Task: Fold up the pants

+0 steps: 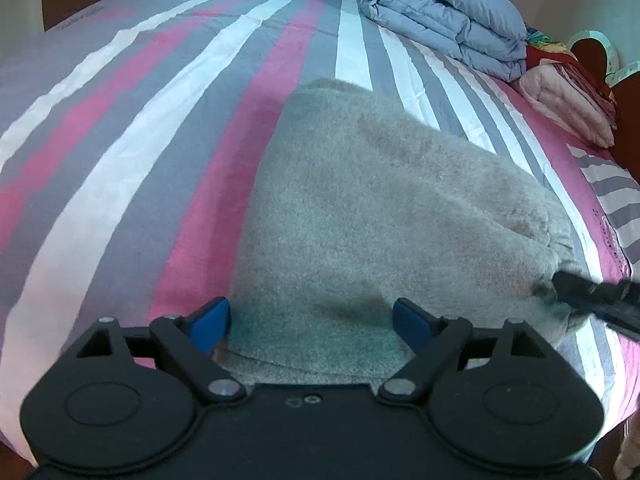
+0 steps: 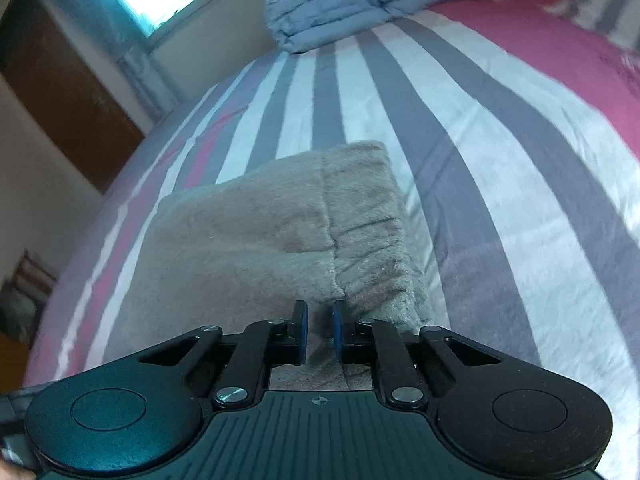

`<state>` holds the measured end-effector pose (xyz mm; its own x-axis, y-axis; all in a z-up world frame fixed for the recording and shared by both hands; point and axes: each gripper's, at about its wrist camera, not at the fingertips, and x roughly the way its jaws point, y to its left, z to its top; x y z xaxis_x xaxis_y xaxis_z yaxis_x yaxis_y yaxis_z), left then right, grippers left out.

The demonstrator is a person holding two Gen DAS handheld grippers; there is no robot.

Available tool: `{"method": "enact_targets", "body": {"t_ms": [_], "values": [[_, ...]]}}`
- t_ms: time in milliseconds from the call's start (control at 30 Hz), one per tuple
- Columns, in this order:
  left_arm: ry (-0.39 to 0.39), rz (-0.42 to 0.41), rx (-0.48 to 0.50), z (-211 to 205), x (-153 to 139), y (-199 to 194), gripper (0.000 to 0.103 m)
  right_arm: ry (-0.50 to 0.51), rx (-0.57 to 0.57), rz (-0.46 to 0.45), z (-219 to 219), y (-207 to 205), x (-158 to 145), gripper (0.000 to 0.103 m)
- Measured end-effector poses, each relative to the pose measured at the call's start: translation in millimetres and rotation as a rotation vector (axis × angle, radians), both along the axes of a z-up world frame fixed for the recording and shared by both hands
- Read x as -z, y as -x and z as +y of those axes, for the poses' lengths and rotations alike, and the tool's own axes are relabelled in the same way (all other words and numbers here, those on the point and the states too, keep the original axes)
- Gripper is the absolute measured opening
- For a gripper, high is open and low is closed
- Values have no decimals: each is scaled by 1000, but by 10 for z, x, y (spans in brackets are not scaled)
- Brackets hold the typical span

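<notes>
The pants (image 1: 360, 216), grey and fleecy, lie folded into a thick pad on the striped bed (image 1: 120, 140). The left tongs (image 1: 310, 326) stand wide apart, straddling the near edge of the pants, blue pads on either side with fabric between them but not squeezed. The right tongs (image 2: 319, 330) are nearly together at the gathered waistband end of the pants, a narrow gap showing between the pads and fleece in that gap; whether they pinch it I cannot tell. Beyond both tongs, at the far side of the bed, sits a folded blue quilt (image 1: 448, 16).
</notes>
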<state>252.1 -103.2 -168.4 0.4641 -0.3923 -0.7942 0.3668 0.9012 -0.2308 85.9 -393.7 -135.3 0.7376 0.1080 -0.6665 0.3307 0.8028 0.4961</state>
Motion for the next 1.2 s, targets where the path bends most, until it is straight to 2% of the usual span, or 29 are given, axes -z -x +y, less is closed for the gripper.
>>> {"method": "enact_targets", "body": {"t_ms": [33, 100, 133, 233, 367, 467, 633, 733, 867, 1000, 1100, 1200], "values": [[-7, -10, 6, -12, -24, 15, 81, -7, 5, -19, 4, -13, -49, 25], [-22, -38, 28, -71, -95, 34, 80, -8, 16, -58, 16, 8, -166, 61], [-27, -53, 43, -103, -141, 41, 80, 3, 18, -74, 36, -23, -215, 63], [-22, -78, 68, -192, -255, 21, 80, 47, 3, -105, 65, -174, -331, 63], [-49, -113, 93, -331, -318, -66, 75, 92, 16, -117, 55, -359, -349, 63], [-68, -118, 100, -418, -281, -179, 71, 93, 22, -103, 28, -509, -293, 63], [-91, -109, 109, -574, -164, -432, 70, 107, 17, -97, 4, -722, -216, 63], [-109, -94, 119, -689, -60, -627, 70, 129, 6, -83, -28, -880, -138, 63], [-103, -61, 82, -814, 25, -945, 73, 205, 8, -5, -97, -1108, 76, 63], [-99, -37, 57, -896, 61, -1144, 76, 215, 18, 38, -194, -1141, 314, 65], [-101, -57, 65, -912, 44, -1132, 76, 267, 24, -12, -103, -1065, 138, 65], [-143, -55, 59, -976, 125, -1193, 79, 290, -51, -112, 70, -962, -28, 65]]}}
